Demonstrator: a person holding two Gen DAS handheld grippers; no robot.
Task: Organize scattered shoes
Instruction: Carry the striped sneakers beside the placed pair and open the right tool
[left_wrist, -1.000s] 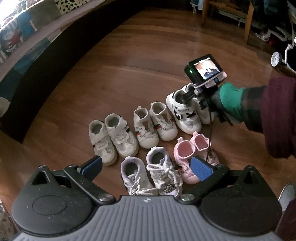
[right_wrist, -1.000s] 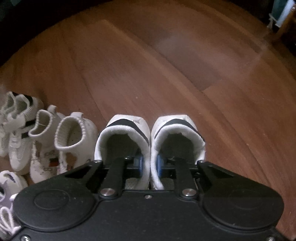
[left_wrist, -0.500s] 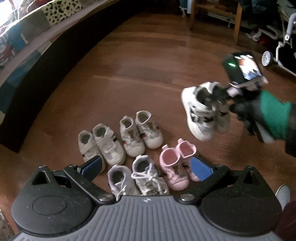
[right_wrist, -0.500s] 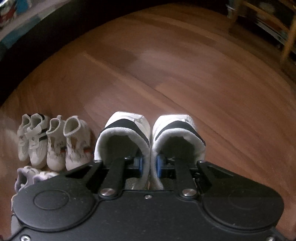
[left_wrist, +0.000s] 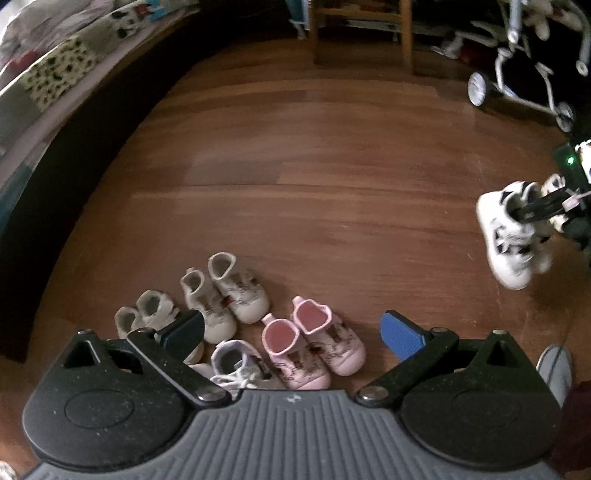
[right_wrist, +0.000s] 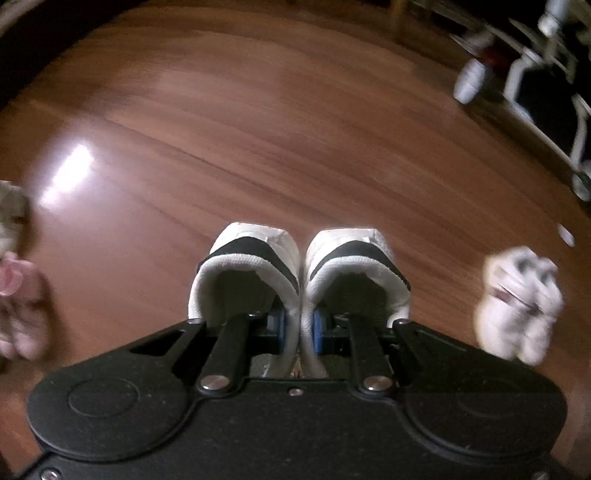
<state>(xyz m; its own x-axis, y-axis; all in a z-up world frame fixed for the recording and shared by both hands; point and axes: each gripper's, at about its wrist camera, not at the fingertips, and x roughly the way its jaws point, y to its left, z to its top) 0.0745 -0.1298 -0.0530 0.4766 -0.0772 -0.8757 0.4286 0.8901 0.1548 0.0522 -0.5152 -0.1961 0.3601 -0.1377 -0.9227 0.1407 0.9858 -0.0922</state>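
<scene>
1. Lifted off the floor (left_wrist: 314, 155) since a second ago: white pair with black trim (right_wrist: 299, 269), formerly at the right end of the back row, now hanging in the air far to the right of the rows.
2. Left edge of the left wrist view: patchwork bedding (left_wrist: 55, 70) on a dark bed frame.
3. Lower left, on the floor: grey-white pair (left_wrist: 147, 314), partly hidden behind one blue pad (left_wrist: 184, 332) of the left gripper (left_wrist: 293, 334).
4. Just right of that: cream pair with striped bands (left_wrist: 225, 291), side by side, toes toward the camera.
5. In front of those: laced white shoe (left_wrist: 236, 365), half covered by the gripper body.
6. Beside it to the right: pink pair (left_wrist: 314, 347), touching each other.
7. Left gripper: jaws spread wide, grasping nothing, poised above the front row.
8. Far right of the same view: right gripper (right_wrist: 297, 328) clenched on the two touching inner walls of the white pair, one finger inside each shoe, toes tilted downward.
9. Right wrist view, farther right: blurred white pair (right_wrist: 517, 306) on the floor, well apart from the rows.
10. Upper right: stroller wheels and frame (left_wrist: 517, 81), beside wooden chair legs (left_wrist: 406, 33).
</scene>
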